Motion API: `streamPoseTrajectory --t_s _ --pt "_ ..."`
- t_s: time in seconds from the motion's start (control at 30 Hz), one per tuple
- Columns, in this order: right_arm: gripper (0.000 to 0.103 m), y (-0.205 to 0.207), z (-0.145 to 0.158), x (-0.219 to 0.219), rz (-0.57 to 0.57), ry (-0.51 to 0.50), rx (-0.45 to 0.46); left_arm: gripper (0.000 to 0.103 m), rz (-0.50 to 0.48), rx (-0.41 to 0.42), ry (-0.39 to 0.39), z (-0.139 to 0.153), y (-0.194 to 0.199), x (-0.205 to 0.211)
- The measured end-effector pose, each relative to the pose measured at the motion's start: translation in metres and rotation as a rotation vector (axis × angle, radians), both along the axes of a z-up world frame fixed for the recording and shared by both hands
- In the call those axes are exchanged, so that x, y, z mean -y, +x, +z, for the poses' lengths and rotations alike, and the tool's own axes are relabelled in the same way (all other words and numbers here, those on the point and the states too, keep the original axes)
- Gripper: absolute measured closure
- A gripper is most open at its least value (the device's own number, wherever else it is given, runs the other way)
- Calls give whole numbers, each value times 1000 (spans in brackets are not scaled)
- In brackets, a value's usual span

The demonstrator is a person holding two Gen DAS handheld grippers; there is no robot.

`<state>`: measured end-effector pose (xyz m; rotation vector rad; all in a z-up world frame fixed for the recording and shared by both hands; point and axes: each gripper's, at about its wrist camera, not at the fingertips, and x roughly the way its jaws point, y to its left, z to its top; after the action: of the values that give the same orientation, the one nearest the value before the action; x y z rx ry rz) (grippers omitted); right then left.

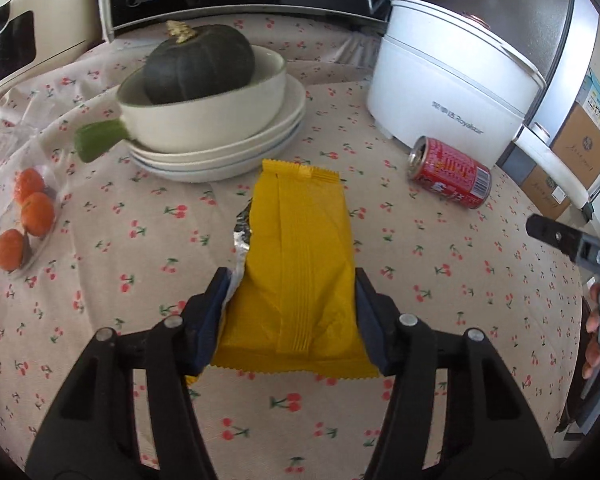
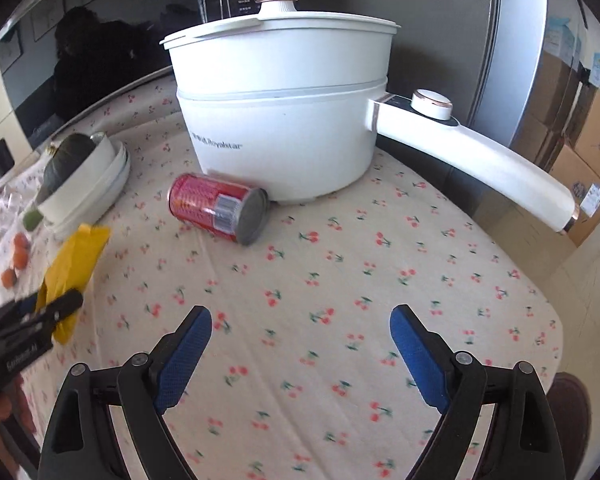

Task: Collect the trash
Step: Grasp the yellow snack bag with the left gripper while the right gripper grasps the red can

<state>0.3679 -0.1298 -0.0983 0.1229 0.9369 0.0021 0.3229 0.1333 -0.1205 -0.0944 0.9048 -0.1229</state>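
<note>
Electric pot (image 2: pixel 280 120), white, lidded, long handle: the landmark, standing on the cherry-print tablecloth (image 2: pixel 340 280).

Stacked plates (image 1: pixel 236 156) with a bowl (image 1: pixel 204 112) holding a dark green squash (image 1: pixel 200 64): well to the left of the pot.

Yellow wrapper (image 1: pixel 300 272): left of the pot and nearer the camera, just in front of the plates. Lies flat, long axis running away from the left gripper toward the plates, crimped ends at each extreme, a torn side showing silver foil. Judged very light, soft, crinkly and slippery; it will crush without resisting. Best taken across its narrow width near the near end.

Red can (image 2: pixel 220 208): on its side just in front of the pot, close to its base, whether touching I cannot tell. Long axis roughly across the right wrist view, flat base toward the pot, open top away. Judged light, thin-walled, smooth, apt to roll and dent; take it across the round body at mid-length.

Left gripper (image 1: pixel 290 284): pads against both long edges of the wrapper, clamped on it.

Right gripper (image 2: pixel 300 320): jaws wide apart, nothing between them, well short of the can.
</note>
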Motion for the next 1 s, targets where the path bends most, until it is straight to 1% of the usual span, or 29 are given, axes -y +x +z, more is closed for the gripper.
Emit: streamPoseTrajectory --t_s 0.07,0.17,0.33,0.4,0.47,0.5,0.53,0.63,0.83,1.0 --pt "10 13 -3 -14 -54 39 6 42 5 -5 -18 0 -4 -12" --pt "9 31 -8 -35 -127 66 16 42 -9 -3 -16 -1 -10 -19" --pt "8 50 -10 -60 -234 7 94 42 -23 -10 -26 -7 -14 -26" --pt "8 59 -15 -66 -264 -3 95 42 -23 -14 -27 -9 -14 -27" --pt "8 68 -21 -72 -275 -28 83 42 -21 -18 -31 -11 -14 -30" --pt "8 72 -22 -75 -280 -56 82 42 -19 -18 -35 -12 -16 -32" --pt "5 75 -22 -77 -283 -77 90 42 -19 -18 -40 -12 -16 -32" --pt "2 83 -20 -81 -286 -109 110 42 -18 -20 -46 -12 -17 -33" --pt "0 92 -26 -89 -276 -106 71 42 -14 -27 -52 -16 -17 -35" --pt "0 102 -39 -92 -280 -122 6 42 -11 -28 -55 -17 -18 -37"
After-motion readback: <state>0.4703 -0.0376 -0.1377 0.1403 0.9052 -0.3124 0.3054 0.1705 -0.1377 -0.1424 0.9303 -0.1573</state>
